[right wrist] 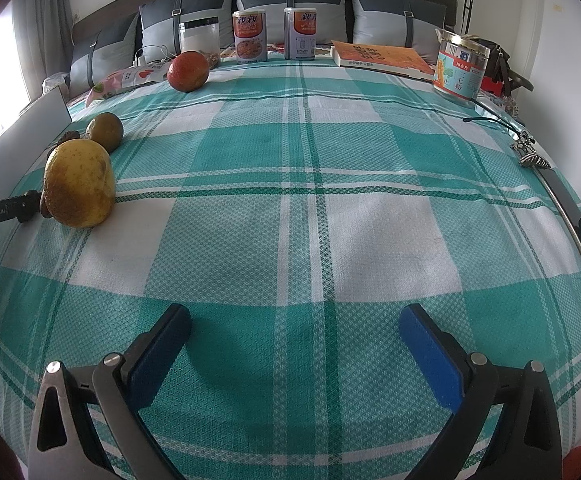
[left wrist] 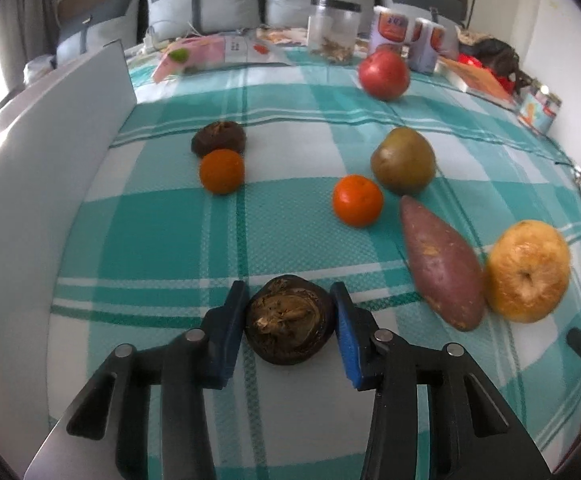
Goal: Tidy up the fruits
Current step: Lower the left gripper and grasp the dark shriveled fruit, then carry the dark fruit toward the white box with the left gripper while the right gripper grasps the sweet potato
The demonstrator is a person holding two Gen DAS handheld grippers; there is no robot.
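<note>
The left gripper (left wrist: 290, 320) is squeezing a dark brown fruit (left wrist: 289, 319) between its two blue pads, right at the near edge of the checked cloth (left wrist: 150, 232). It looks like the picking-up step is happening now, and this fruit is the one being sorted. Just to the right, a purple sweet potato (left wrist: 440, 262) is lying next to a big yellow fruit (left wrist: 528, 270). A bit farther on, an orange (left wrist: 357, 200) is sitting near a green-brown pear (left wrist: 403, 160). Over on the left, a second orange (left wrist: 221, 171) is touching another dark brown fruit (left wrist: 218, 138), so I am guessing the held one is going there. Far away, a red apple (left wrist: 384, 75) is resting near the jars. The right gripper (right wrist: 294, 354) is waiting wide open over bare cloth, holding nothing. Next, the left hand needs lifting gently and carrying without bumping that orange.
</note>
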